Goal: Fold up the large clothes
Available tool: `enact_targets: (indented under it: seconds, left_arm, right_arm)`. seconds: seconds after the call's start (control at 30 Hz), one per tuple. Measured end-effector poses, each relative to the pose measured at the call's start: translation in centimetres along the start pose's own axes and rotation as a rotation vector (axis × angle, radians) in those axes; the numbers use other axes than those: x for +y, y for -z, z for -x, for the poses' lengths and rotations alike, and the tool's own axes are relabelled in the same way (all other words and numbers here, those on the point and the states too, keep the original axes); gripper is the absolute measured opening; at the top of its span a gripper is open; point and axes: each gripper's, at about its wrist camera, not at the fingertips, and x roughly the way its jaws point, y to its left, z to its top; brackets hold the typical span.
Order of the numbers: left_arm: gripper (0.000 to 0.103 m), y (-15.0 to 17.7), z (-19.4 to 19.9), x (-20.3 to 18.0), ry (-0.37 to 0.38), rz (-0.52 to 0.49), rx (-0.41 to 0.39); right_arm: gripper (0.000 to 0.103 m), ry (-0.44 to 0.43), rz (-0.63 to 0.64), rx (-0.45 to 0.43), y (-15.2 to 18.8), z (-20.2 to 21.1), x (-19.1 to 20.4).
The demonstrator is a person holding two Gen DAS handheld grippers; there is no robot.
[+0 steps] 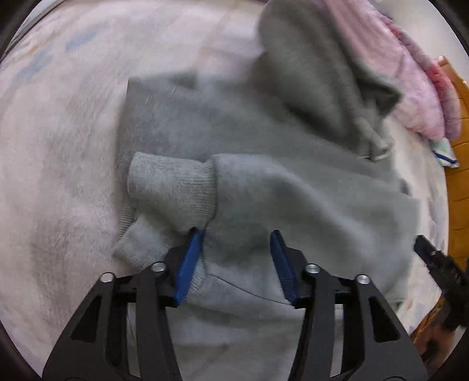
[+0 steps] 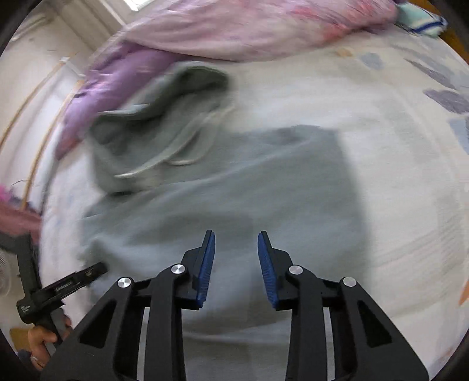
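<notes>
A grey hoodie (image 1: 263, 164) lies spread on the pale bed sheet (image 1: 58, 146). One sleeve lies folded across its body, with the ribbed cuff (image 1: 173, 190) toward the left. The hood (image 1: 307, 73) lies at the far right, with white drawstrings (image 1: 378, 146). My left gripper (image 1: 236, 234) is open and empty just above the sleeve, its left pad next to the cuff. In the right wrist view the hoodie (image 2: 234, 190) fills the middle, with its hood (image 2: 164, 111) at the upper left. My right gripper (image 2: 236, 237) is open and empty over the hoodie's body. The view is blurred.
A pink and purple quilt (image 2: 249, 26) is bunched along the far side of the bed (image 2: 395, 175), beside the hood. A wooden bed frame (image 1: 460, 175) shows at the right. The other gripper appears at the edge of each view: the right one (image 1: 439, 263) and the left one (image 2: 58, 290).
</notes>
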Motion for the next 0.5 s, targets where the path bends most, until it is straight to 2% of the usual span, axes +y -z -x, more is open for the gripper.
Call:
enact_targets:
  seconds: [0.07, 0.13, 0.2, 0.23, 0.3, 0.37, 0.4, 0.43, 0.5]
  left_arm:
    - [0.043, -0.4, 0.1, 0.6, 0.010, 0.025, -0.002]
    - [0.043, -0.9, 0.3, 1.4, 0.049, 0.096, 0.015]
    - [0.043, -1.3, 0.6, 1.5, 0.057, 0.123, 0.041]
    - [0.043, -1.6, 1.0, 1.3, 0.056, 0.124, 0.048]
    - [0.043, -2.7, 3.0, 0.1, 0.094, 0.098, 0.003]
    - [0.050, -4.3, 4.7, -1.2, 0.116, 0.059, -0.051]
    - [0.058, -5.3, 5.4, -2.1, 0.115, 0.037, -0.082]
    - [0.059, -6.5, 5.7, -2.8, 0.112, 0.017, -0.103]
    - [0.060, -9.2, 5.8, -4.3, 0.089, -0.023, -0.123]
  right_arm:
    - [0.023, 0.015, -0.051, 0.040, -0.8, -1.5, -2.7]
    - [0.000, 0.008, -0.090, 0.071, -1.1, -2.9, -5.1]
    - [0.000, -0.022, -0.131, 0.098, -1.4, -3.0, -6.3]
    - [0.007, -0.034, -0.154, 0.100, -1.8, -2.5, -6.2]
    - [0.009, -0.041, -0.144, 0.071, -2.7, -1.6, -5.4]
    - [0.015, -0.080, -0.123, 0.032, -4.3, -0.5, -4.2]
    - [0.022, -0.093, -0.114, 0.015, -5.3, -0.5, -3.6]
    - [0.032, -0.102, -0.103, 0.005, -6.2, -0.5, -3.0]
    - [0.042, -0.112, -0.084, -0.013, -8.4, -1.2, -2.0]
